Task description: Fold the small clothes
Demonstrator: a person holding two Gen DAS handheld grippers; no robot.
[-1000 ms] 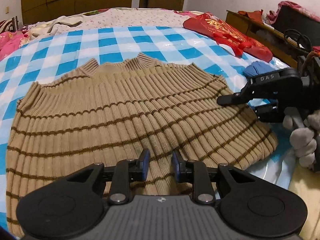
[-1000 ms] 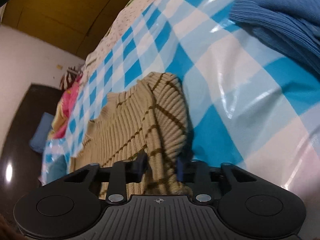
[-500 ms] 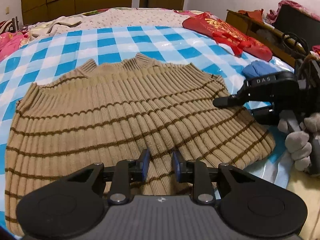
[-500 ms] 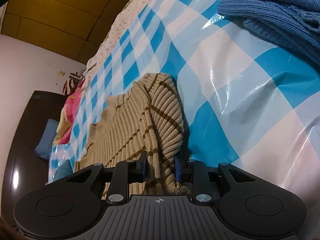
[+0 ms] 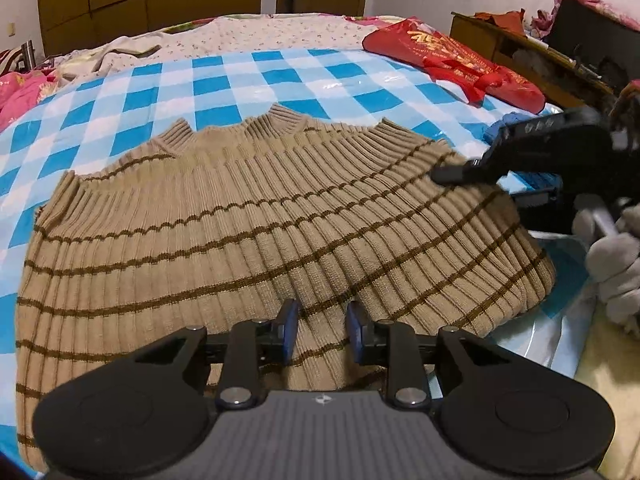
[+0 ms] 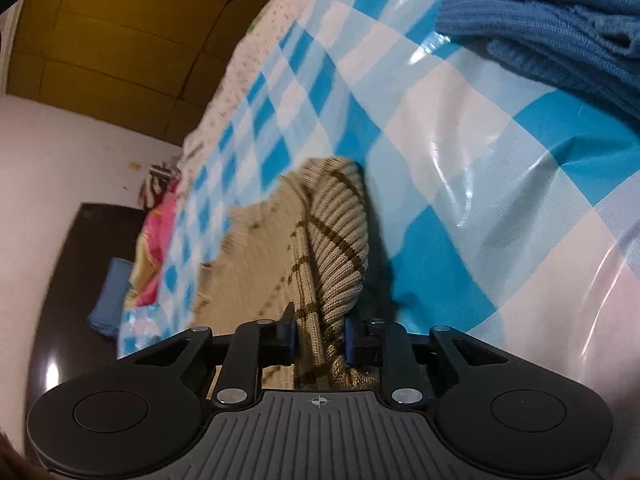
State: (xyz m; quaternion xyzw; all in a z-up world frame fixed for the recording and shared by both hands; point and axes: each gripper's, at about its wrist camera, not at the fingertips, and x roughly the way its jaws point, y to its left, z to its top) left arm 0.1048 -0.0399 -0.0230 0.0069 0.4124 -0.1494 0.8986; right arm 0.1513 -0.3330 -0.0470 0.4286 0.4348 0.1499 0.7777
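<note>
Right now you are working over a bed covered by a blue-and-white checked plastic sheet, and the tan ribbed sweater with brown stripes is lying spread across its near half, collar pointing to the far side. A red bag is sitting on the far right of the sheet, and a folded blue knit is resting near the sweater's right edge. Your right gripper is pinching that right edge, fingers closed on a raised fold of knit. Your left gripper is hovering at the near hem, fingers parted with cloth showing between them, gripping nothing.
</note>
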